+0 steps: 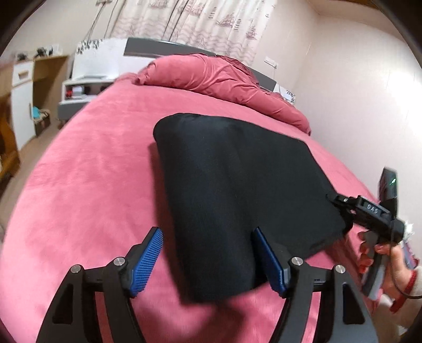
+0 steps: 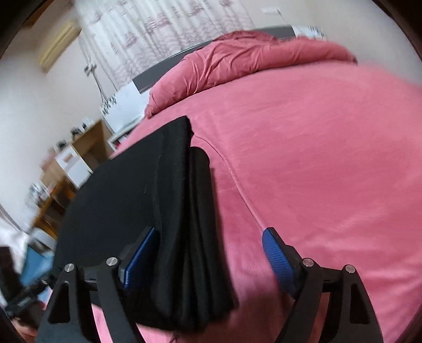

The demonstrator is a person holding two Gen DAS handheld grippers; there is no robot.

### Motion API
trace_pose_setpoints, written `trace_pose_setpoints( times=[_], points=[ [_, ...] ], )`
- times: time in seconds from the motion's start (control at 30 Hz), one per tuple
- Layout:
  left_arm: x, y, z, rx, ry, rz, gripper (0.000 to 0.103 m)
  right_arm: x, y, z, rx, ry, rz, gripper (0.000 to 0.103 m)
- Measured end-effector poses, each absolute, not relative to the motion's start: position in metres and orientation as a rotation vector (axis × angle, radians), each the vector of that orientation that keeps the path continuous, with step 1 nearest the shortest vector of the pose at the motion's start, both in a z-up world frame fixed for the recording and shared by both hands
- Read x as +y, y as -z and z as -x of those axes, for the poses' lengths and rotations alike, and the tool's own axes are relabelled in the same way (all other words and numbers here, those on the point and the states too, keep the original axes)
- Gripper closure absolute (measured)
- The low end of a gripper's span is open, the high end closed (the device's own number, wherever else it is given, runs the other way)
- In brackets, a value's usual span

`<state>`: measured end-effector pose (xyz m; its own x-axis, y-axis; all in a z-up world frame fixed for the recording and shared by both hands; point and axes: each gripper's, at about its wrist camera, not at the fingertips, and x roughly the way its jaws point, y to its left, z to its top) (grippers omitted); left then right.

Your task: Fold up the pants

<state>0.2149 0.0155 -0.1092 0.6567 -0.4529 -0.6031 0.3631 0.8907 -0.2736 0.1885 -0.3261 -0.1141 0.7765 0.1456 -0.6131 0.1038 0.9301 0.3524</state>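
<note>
In the left wrist view, the black pants (image 1: 237, 190) lie folded into a thick rectangular bundle on the pink bedspread (image 1: 87, 168) of a bed. The left gripper (image 1: 208, 260) has its jaws spread wide. Its blue-padded fingers (image 1: 147, 261) stand either side of the bundle's near left corner, and neither pad presses on the cloth. At the right edge, the right gripper (image 1: 333, 199) reaches toward the bundle's right side, held by a hand (image 1: 382, 266) with red-painted nails. From this side one cannot tell how its jaws stand. A rumpled pink duvet (image 1: 219, 79) is heaped at the head of the bed, under patterned curtains (image 1: 200, 23). A white nightstand (image 1: 84, 87) and a wooden cabinet (image 1: 31, 105) stand left of the bed.

In the right wrist view, the right gripper (image 2: 213, 257) also stands wide open. The layered right edge of the pants (image 2: 147, 211) runs up between its blue pads (image 2: 277, 256). The left pad lies over the black fabric, and the right pad hangs over bare bedspread (image 2: 316, 163), clear of the pants. Nothing is clamped. The duvet (image 2: 250, 58) lies beyond, with curtains (image 2: 158, 31) behind it and wooden furniture (image 2: 87, 147) at the left, which is blurred.
</note>
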Motion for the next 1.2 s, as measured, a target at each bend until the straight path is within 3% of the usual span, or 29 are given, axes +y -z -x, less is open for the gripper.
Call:
trace_pose_setpoints(
  times=[0.27,0.77,0.83,0.93,1.2],
  points=[
    [-0.007,0.131,-0.176,0.839,0.431,0.000,0.032,-0.304,0.109,-0.128,0.676,0.102,-0.319,0.021],
    [-0.026,0.142,-0.095,0.817,0.275,-0.103,0.033,-0.244,0.131,-0.049,0.795,0.063,-0.191,0.020],
    [-0.027,0.140,-0.087,0.828,0.256,-0.104,0.033,-0.236,0.129,-0.042,0.805,0.041,-0.193,0.016],
    [-0.021,0.135,-0.070,0.848,0.253,-0.053,0.033,-0.217,0.125,-0.031,0.800,0.031,-0.135,0.001],
    [-0.006,0.102,-0.033,0.729,0.137,-0.062,0.032,-0.197,0.108,-0.005,0.767,0.079,-0.084,0.000]
  ],
)
